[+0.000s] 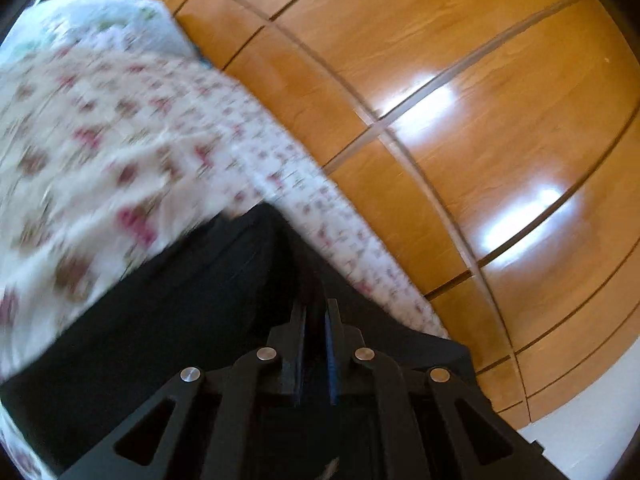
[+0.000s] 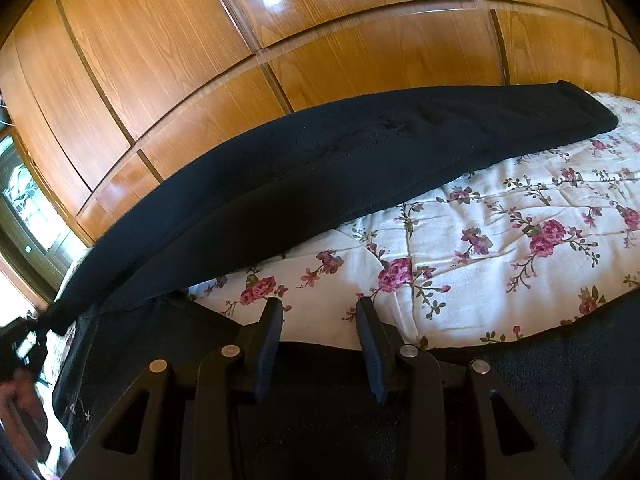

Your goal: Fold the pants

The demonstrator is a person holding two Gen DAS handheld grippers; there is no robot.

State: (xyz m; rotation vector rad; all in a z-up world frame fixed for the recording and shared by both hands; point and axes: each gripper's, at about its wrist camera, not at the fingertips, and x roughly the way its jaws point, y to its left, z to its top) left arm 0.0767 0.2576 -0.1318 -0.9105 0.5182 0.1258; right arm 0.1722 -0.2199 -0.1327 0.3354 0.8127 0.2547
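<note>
No brand, label or writing can be read in either view. In your left wrist view the flowered bedspread (image 1: 100,140) off to the left of your fingers is smeared by motion blur, so its print is hard to make out. Ahead of the left gripper (image 1: 316,312) lie the black pants (image 1: 180,300); the fingers are drawn almost together on a dark ridge of that cloth, pinching it, though black on black hides the exact contact. To the right of those fingers a wooden wardrobe (image 1: 460,120) fills the frame, with glare on its panels. In your right wrist view, far left of the fingers, a dark object and a blurred bit of skin are cut off by the frame edge and cannot be identified. The pants run as a long band ahead of the right gripper (image 2: 320,312), their long axis climbing from low left to high right, the right end resting on the bedspread. The right fingers stand apart, holding nothing, with flowered fabric between them. More dark cloth lies under and to the right of the gripper, its extent hidden.
</note>
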